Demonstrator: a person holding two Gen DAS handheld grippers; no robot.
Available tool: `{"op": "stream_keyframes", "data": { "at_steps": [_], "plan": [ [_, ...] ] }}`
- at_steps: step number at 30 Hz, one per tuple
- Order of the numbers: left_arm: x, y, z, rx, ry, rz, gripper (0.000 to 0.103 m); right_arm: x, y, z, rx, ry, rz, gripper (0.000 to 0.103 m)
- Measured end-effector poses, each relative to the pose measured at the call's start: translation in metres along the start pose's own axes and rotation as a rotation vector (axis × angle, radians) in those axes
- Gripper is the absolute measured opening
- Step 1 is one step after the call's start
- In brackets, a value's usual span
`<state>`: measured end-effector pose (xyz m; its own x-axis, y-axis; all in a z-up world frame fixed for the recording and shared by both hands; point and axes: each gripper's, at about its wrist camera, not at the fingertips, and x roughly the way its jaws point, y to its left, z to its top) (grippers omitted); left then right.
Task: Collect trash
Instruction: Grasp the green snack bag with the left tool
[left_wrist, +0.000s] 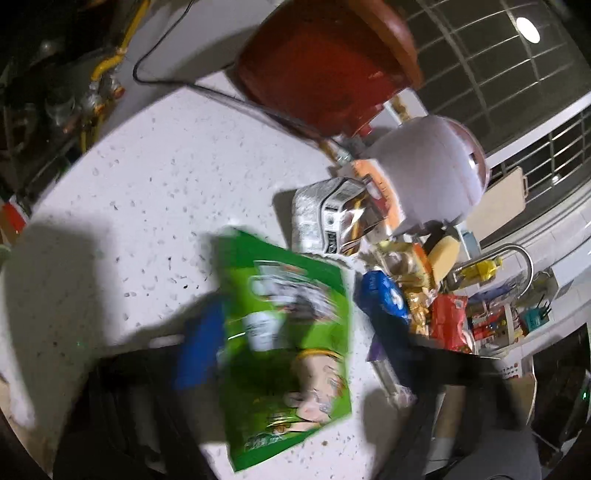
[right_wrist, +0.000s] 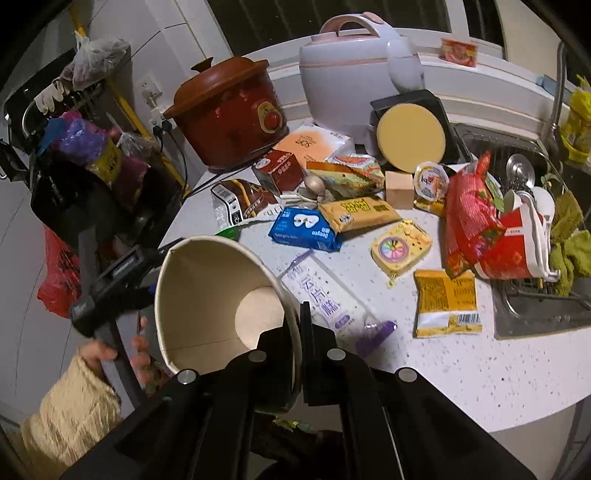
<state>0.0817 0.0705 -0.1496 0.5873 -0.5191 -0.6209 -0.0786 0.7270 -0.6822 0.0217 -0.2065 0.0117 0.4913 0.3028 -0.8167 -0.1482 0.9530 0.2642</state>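
In the left wrist view a green snack bag (left_wrist: 284, 343) hangs blurred between my left gripper's fingers (left_wrist: 201, 343), one blue-tipped on its left, one dark on its right; whether the left gripper (left_wrist: 295, 354) pinches it I cannot tell. In the right wrist view my right gripper (right_wrist: 295, 325) is shut on the rim of an empty white paper cup (right_wrist: 218, 295), held tilted above the counter's left edge. Several wrappers lie on the white speckled counter (right_wrist: 461, 369): a blue pack (right_wrist: 303, 229), a white and purple wrapper (right_wrist: 325, 299), a yellow packet (right_wrist: 447, 302), a red bag (right_wrist: 469, 218).
A brown clay cooker (right_wrist: 229, 110) and a pink-white rice cooker (right_wrist: 351, 70) stand at the back. A sink (right_wrist: 535, 295) with dishes and a red noodle cup (right_wrist: 513, 243) is at right. A red plastic bag (right_wrist: 59, 273) hangs left of the counter.
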Motion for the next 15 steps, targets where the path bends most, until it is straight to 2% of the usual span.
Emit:
{"op": "stream_keyframes", "data": {
  "at_steps": [1, 2, 3, 7, 13, 15],
  "plan": [
    [0.007, 0.006, -0.002, -0.041, 0.036, -0.007, 0.012, 0.000, 0.000, -0.001, 0.000, 0.000, 0.000, 0.003],
    [0.007, 0.012, -0.005, -0.082, 0.039, -0.054, 0.011, 0.000, 0.000, -0.001, 0.000, 0.001, 0.002, 0.003],
    [0.008, 0.014, -0.006, -0.093, 0.042, -0.068, 0.010, 0.000, 0.001, -0.002, -0.002, 0.000, 0.003, 0.003],
    [0.002, 0.006, -0.009, -0.070, 0.051, -0.093, 0.004, 0.000, 0.002, -0.004, -0.003, 0.000, 0.016, 0.003],
    [-0.021, -0.004, -0.008, -0.071, 0.025, -0.154, 0.002, -0.003, 0.012, -0.004, -0.021, -0.009, 0.042, 0.003],
    [-0.034, -0.010, -0.007, -0.043, 0.010, -0.164, 0.002, -0.005, 0.017, -0.004, -0.031, -0.015, 0.053, 0.003]
  ]
}}
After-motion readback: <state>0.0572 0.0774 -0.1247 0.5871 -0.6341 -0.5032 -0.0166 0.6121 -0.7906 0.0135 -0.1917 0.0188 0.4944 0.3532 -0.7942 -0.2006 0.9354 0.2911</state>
